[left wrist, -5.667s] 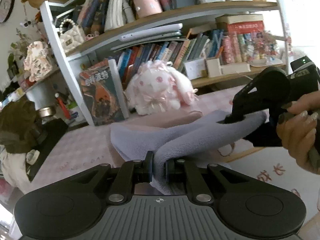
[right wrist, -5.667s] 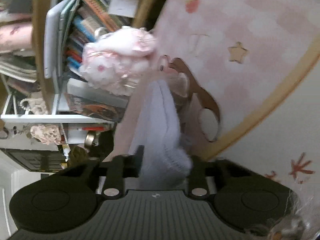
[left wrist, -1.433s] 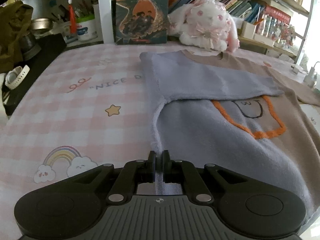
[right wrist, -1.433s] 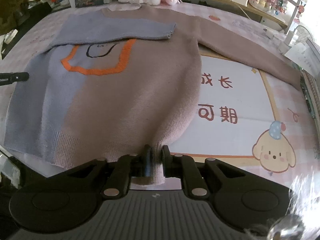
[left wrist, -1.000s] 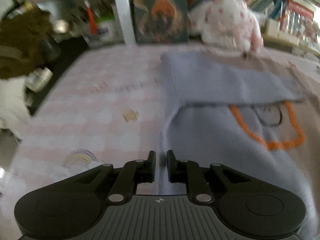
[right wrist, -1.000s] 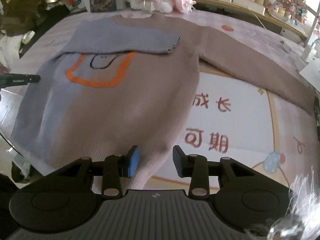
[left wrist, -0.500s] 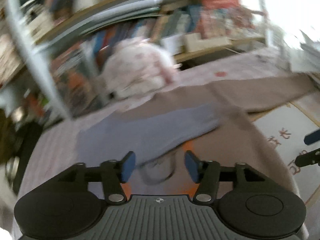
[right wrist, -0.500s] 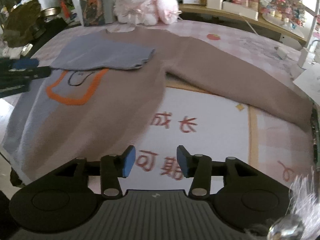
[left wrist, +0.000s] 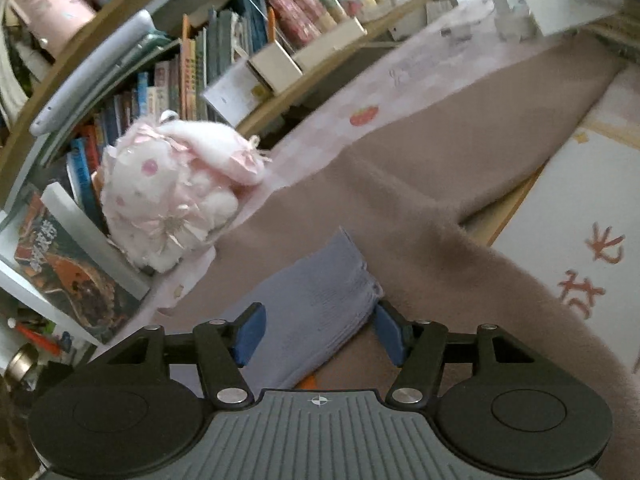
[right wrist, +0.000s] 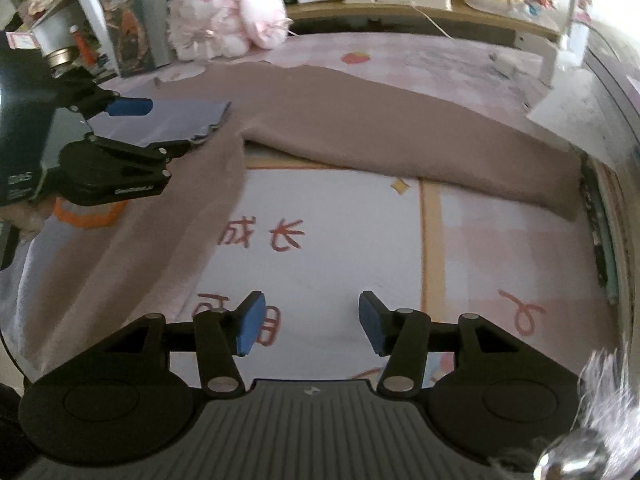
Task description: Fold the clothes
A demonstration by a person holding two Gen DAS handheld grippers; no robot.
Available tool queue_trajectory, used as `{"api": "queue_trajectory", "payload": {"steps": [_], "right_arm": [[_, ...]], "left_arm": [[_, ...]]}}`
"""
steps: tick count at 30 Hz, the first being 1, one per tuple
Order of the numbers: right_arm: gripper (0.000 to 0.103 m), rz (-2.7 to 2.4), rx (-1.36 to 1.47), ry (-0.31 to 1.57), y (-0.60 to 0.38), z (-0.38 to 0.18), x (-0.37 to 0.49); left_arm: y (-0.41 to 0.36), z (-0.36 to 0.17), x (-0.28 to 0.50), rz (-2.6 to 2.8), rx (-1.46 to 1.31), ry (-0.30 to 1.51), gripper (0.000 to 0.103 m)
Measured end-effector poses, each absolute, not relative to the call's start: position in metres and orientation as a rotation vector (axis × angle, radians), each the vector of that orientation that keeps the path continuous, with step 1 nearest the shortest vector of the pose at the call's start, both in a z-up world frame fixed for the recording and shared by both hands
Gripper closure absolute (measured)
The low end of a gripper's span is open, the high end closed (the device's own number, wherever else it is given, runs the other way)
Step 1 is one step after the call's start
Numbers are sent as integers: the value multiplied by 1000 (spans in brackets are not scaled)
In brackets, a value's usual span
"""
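Observation:
A brown sweater [right wrist: 340, 112] with a lavender side and an orange outline lies flat on the pink mat. Its brown sleeve [right wrist: 460, 152] stretches toward the right edge. The lavender sleeve [left wrist: 320, 304] is folded across the chest. My left gripper [left wrist: 319, 334] straddles that sleeve's cuff, jaws closing, pads not visibly pressing on it. From the right wrist view the left gripper [right wrist: 168, 128] sits at the left, over the cuff [right wrist: 208, 124]. My right gripper [right wrist: 311, 322] hangs over the bare mat beside the sweater's body, jaws opening, nothing between them.
A pink plush bunny [right wrist: 228, 12] and an upright book [right wrist: 132, 32] stand at the back by the bookshelf [left wrist: 200, 60]. Red characters [right wrist: 260, 236] are printed on the mat's white panel. The table edge [right wrist: 600, 220] runs along the right.
Both grippers let go of the sweater's hem and opened. The left one swung across to the lavender sleeve's cuff. The right one shifted right, off the sweater and over the mat.

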State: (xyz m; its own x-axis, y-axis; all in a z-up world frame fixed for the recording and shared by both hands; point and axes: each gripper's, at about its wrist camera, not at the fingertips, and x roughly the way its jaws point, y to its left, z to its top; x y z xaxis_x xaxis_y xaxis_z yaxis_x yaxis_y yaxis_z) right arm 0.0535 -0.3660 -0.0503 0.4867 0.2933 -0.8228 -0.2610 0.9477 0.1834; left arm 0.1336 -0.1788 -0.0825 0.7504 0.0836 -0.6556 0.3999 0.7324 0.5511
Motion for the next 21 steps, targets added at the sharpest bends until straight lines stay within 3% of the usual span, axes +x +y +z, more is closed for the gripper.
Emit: {"api": "queue_trajectory", "payload": {"steps": [5,13,21], "right_arm": [[53,322,45,1012,-373,-52,55],[53,312,59,1015,-374,-51,59],[53,305,54,1008,-356,-45,56]], "left_arm": [[-173,-90,136,-163,778,696,96],[-130,-35,141,-27,542,603,98],[2,24,144,188,292,561,98]]}}
